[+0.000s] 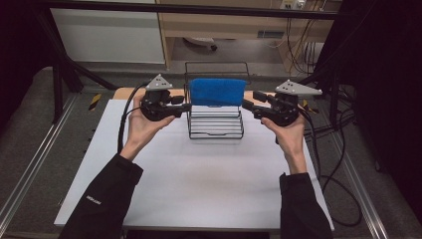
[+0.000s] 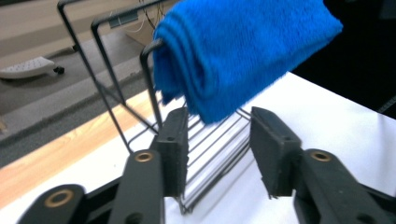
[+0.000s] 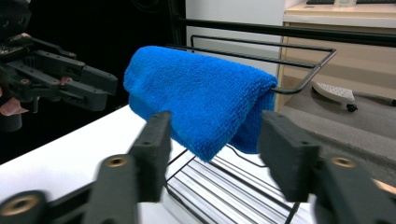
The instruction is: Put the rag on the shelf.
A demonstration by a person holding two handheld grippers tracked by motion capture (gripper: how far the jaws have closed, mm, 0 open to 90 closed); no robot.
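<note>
Cloth: a folded blue cloth (image 1: 217,91) is draped over the top rail of the black wire rack (image 1: 215,130), hanging down on both sides of that rail.
Rack: it is set on the white table (image 1: 199,184), at its far middle, upright.
Left gripper (image 1: 185,106): it is held just left of the rack; its fingers (image 2: 173,145) are spread apart, the cloth's lower edge is seen just beyond them, and nothing is pinched.
Right gripper (image 1: 249,105): it is held just right of the rack; its fingers (image 3: 286,154) are likewise parted and empty, with the cloth's end just ahead.
Done, as judged: the cloth appears hung on the rack and released.
Left, as judged: both grippers are to be drawn clear of the rack.
</note>
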